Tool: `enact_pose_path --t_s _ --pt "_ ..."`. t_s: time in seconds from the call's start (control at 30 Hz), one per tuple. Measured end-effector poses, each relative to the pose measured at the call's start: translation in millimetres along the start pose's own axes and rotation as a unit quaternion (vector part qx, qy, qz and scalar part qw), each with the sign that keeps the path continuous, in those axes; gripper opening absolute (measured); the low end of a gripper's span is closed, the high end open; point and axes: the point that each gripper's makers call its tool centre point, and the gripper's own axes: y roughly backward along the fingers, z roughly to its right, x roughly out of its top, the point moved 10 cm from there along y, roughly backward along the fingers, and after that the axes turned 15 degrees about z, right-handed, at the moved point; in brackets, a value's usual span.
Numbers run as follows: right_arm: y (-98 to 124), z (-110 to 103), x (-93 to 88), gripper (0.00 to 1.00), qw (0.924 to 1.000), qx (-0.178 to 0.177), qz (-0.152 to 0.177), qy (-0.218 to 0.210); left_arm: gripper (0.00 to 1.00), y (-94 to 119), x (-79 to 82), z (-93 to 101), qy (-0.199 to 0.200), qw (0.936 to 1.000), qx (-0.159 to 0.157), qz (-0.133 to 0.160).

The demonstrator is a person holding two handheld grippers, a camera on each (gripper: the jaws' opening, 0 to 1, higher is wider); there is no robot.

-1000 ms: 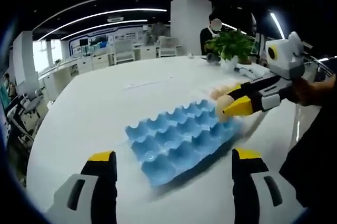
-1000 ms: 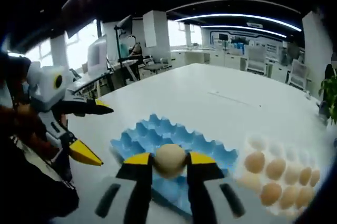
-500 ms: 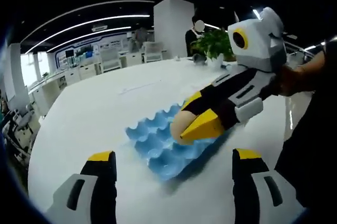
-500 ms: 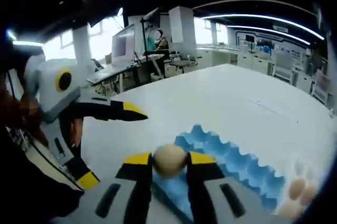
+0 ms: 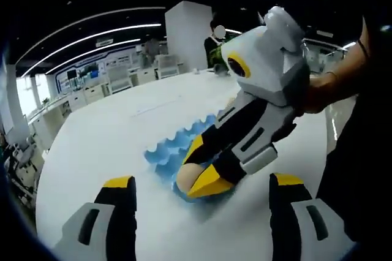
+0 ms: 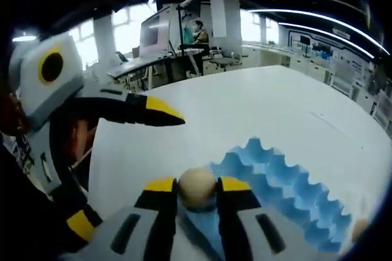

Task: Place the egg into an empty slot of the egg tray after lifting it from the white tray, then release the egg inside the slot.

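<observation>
White table (image 5: 92, 144) carries the blue egg tray (image 6: 288, 181). My right gripper (image 6: 197, 190) clamps the egg (image 6: 197, 186) over the tray's near edge; left gripper (image 5: 199, 196) gapes empty. Risk: releasing here, over a ridge or rim, lets the egg roll off.

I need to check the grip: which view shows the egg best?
The right gripper view: the egg sits centred between the right gripper tips, above the blue tray. The left gripper view shows it partly hidden by those jaws.
</observation>
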Motion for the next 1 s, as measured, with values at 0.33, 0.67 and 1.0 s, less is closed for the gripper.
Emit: enact_pose_path --t_s 0.33,0.67,1.0 --pt "1.0 -2.0 -4.1 0.25 0.9998 0.003 -0.009 0.019 0.92 2.2 0.9 -2.8 -0.002 1.0 -0.005 0.007" --pt "2.5 -3.0 -5.8 0.25 0.9997 -0.001 -0.002 0.023 0.9 6.2 -3.5 -0.5 0.003 1.0 -0.006 0.005" --pt "3.6 -4.1 -7.3 0.25 0.9992 0.002 0.0 0.04 0.89 5.3 0.4 3.5 0.001 1.0 -0.006 0.004"
